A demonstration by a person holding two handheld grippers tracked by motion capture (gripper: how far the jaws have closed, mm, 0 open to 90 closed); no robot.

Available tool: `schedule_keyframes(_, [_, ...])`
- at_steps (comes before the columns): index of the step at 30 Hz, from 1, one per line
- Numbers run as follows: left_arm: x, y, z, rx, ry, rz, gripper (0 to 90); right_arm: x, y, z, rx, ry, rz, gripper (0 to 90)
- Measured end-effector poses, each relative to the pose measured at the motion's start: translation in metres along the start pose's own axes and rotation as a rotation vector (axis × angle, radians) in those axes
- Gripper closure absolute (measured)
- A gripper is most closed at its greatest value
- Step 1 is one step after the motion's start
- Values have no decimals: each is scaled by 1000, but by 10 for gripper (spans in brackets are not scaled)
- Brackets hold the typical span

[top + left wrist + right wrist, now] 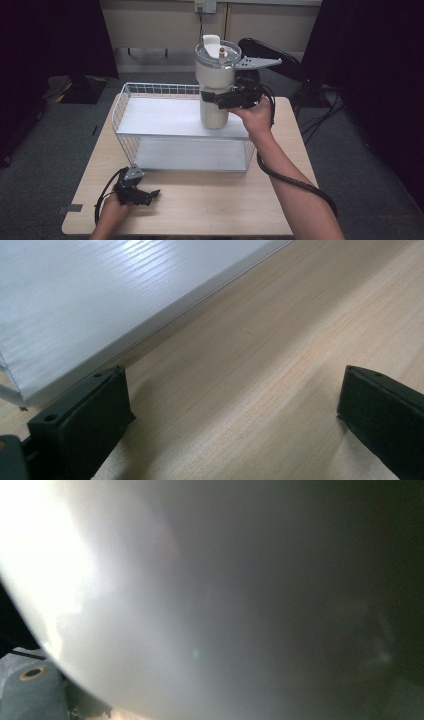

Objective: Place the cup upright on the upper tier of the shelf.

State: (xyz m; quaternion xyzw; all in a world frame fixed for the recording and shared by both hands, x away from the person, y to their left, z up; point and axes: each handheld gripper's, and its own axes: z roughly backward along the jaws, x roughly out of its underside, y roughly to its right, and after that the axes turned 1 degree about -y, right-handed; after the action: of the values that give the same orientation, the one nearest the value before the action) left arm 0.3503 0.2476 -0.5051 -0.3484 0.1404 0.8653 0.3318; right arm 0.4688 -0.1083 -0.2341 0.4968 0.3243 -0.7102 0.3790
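Dark curtains hem a pale wooden surface (200,205) carrying a white wire rack with two white shelves (150,120). The right gripper (220,99) has its jaws clenched on a tall cream tumbler with a clear lid (215,80), held just above the top shelf's right end. Setting it down looks nearly done; release remains. The left gripper (145,195) rests near the front edge, jaws spread wide, holding nothing.

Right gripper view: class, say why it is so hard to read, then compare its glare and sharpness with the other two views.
Right gripper view: the tumbler sits too close, a blurred grey mass with blown-out glare at upper left. Left gripper view: sharp wood grain on the table, soft sheen on the white shelf board. High view: evenly lit table, dark surroundings, right gripper clear against the tumbler.
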Motion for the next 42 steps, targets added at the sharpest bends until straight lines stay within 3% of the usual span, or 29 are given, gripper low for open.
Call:
schedule_keyframes(16, [0, 0, 0, 0, 1, 0, 0, -7, 3, -14, 44, 2, 9, 98])
schedule_keyframes(42, [0, 0, 0, 1, 1, 0, 0, 6, 12, -37, 84, 11, 2, 98])
